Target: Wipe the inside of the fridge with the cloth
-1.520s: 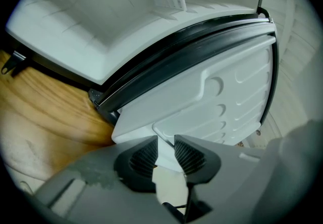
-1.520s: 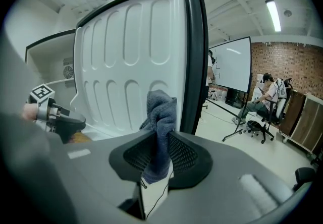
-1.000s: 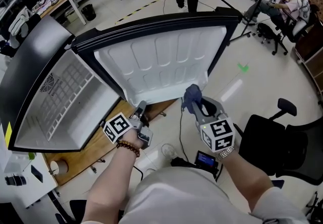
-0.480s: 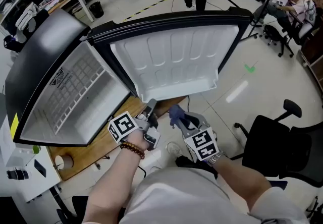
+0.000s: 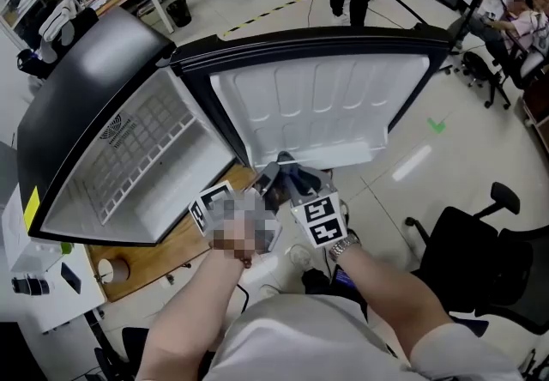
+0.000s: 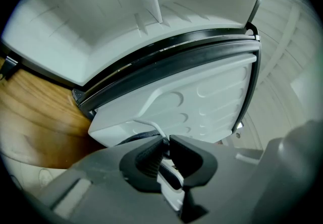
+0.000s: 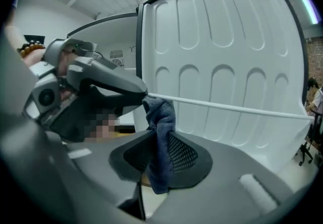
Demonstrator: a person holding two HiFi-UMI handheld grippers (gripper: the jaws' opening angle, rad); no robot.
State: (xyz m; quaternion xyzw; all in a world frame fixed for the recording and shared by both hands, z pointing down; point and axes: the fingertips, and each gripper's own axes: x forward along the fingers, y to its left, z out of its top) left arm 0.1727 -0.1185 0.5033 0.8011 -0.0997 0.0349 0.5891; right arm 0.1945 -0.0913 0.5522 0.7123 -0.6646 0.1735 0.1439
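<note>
in the head view a small black fridge [image 5: 86, 70] with a white inside fills the upper left of the frame. its open door [image 5: 317, 105] swings toward the upper right, so the white moulded liner faces the camera. the fridge stands on a brown wooden board [image 5: 184, 238] at lower left. at centre frame, just below the door's lower edge, the two tools meet tip to tip. the right gripper [image 7: 159, 150] has its jaws pinched on a dark blue cloth [image 7: 162, 127]. the cloth hangs as a folded strip between the mesh pads and rises above them, in front of the door's thin white rail [image 7: 227, 108]. the left gripper [image 6: 166, 142] has just been closing. its tips are nearly together and, in the right gripper view, appear to nip the cloth's top corner.
</note>
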